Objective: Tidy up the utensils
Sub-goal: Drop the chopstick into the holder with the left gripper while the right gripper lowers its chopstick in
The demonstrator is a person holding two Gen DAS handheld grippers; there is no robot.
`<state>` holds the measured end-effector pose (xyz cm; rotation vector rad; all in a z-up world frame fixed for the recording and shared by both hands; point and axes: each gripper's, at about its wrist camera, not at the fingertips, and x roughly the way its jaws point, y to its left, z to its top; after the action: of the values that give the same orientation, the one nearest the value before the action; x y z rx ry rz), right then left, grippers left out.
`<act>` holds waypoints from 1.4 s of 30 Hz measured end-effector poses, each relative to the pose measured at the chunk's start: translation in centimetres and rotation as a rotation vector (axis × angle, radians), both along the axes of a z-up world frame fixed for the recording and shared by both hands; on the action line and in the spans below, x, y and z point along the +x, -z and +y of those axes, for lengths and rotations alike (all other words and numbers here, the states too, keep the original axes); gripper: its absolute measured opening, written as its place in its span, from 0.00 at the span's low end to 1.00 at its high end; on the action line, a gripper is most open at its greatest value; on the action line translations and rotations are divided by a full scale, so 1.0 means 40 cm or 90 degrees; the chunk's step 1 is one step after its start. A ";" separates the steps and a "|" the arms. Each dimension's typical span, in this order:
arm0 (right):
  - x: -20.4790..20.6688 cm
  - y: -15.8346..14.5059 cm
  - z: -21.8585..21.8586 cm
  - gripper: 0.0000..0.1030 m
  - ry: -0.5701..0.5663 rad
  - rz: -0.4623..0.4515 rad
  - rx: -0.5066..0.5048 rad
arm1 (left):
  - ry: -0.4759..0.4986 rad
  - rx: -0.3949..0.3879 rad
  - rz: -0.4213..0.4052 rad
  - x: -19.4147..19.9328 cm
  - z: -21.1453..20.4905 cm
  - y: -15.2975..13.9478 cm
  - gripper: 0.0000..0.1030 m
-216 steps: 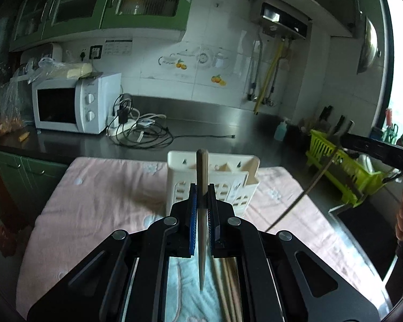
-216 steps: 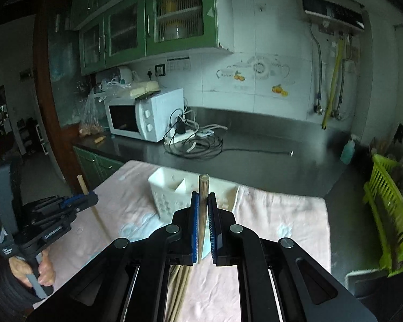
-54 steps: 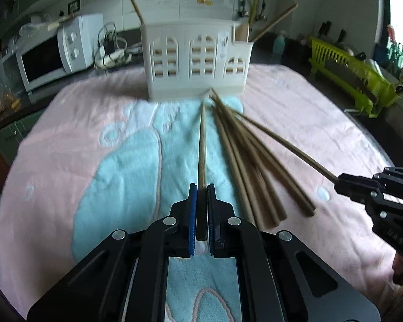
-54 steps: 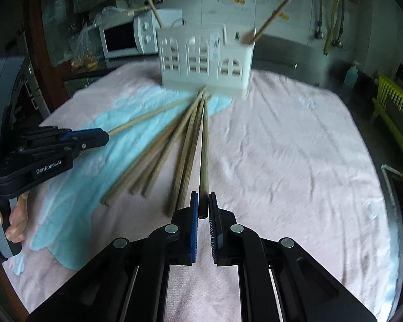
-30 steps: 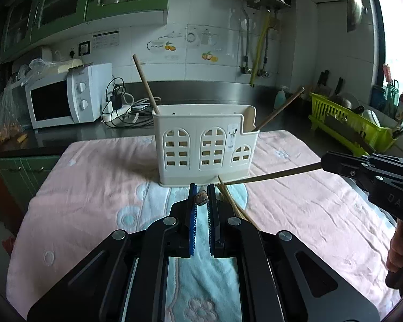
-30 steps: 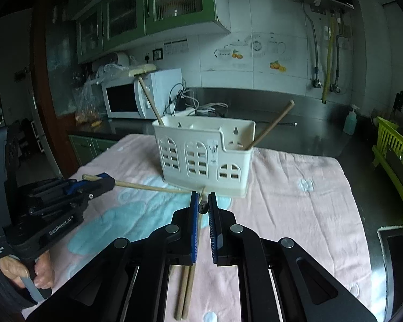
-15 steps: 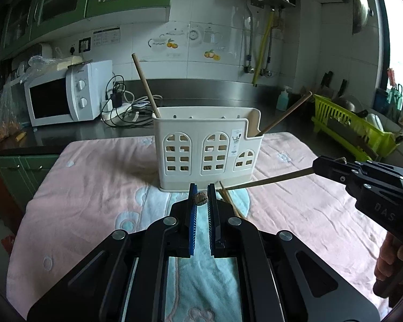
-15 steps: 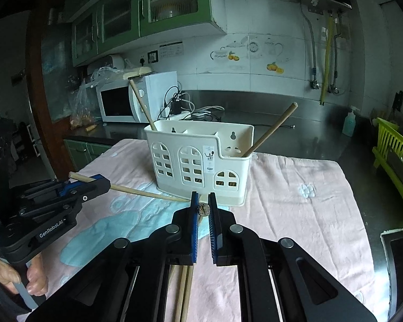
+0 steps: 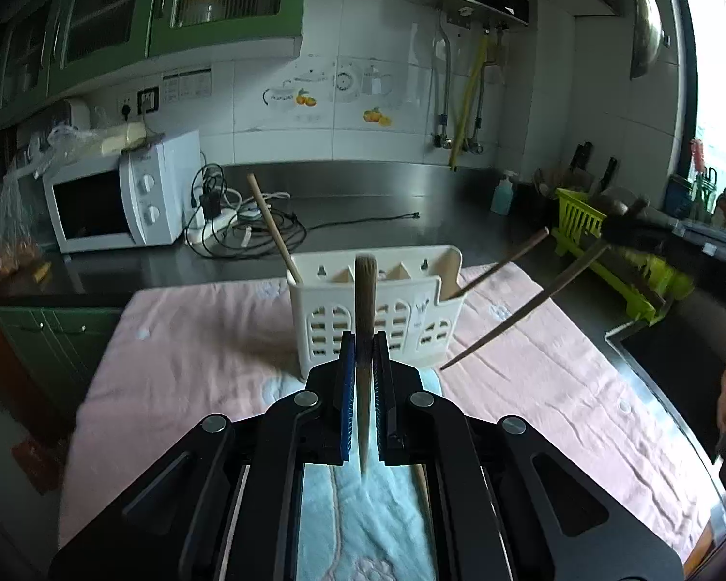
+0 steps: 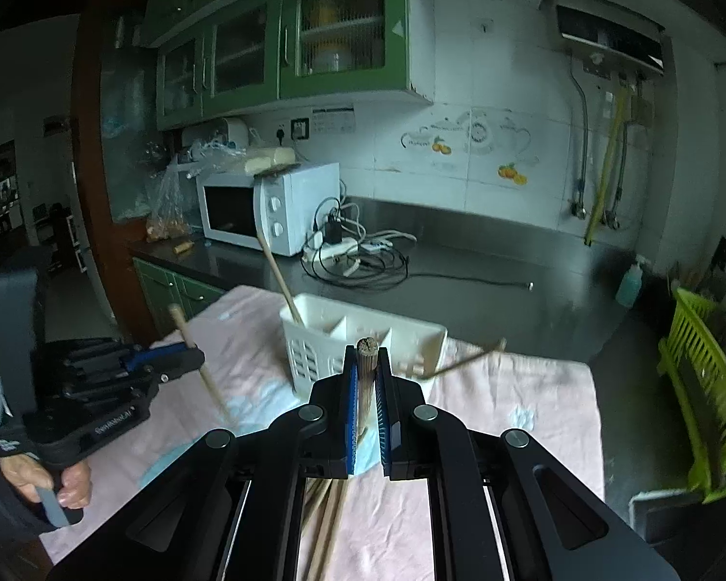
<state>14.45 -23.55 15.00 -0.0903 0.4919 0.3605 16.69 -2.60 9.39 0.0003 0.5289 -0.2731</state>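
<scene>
Both grippers clamp a chopstick each: left gripper (image 9: 361, 382) its chopstick (image 9: 364, 310), right gripper (image 10: 366, 387) its own (image 10: 366, 363). White holder (image 9: 387, 310) sits just ahead on the pink cloth (image 9: 179, 368). I'd tip each stick upright over an empty slot before letting go

A white slotted utensil holder (image 9: 377, 300) stands upright on the pink cloth (image 9: 193, 353), one wooden chopstick (image 9: 272, 227) leaning in each end compartment.

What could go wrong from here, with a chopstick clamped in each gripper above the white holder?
The left gripper pinches its chopstick near mid-length, so it could pivot and miss a slot of the holder. The right gripper's chopstick could knock the two sticks already leaning inside, or tip the light holder.
</scene>
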 end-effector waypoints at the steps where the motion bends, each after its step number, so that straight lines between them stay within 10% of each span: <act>1: 0.005 -0.026 -0.004 0.07 -0.002 -0.003 0.000 | 0.002 0.000 -0.004 0.003 0.002 -0.014 0.05; 11: 0.079 -0.152 -0.023 0.07 0.025 -0.033 -0.029 | 0.005 -0.010 -0.098 0.026 -0.016 -0.208 0.05; 20: 0.178 -0.116 -0.018 0.07 0.032 -0.015 -0.037 | -0.001 -0.014 -0.182 0.104 -0.052 -0.345 0.05; 42: 0.205 -0.008 0.034 0.07 0.031 0.014 -0.061 | 0.013 -0.035 0.049 -0.048 0.140 0.042 0.15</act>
<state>22.65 -22.20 15.32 -0.1662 0.5323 0.2902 14.77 2.99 7.72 -0.0588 0.5978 -0.3093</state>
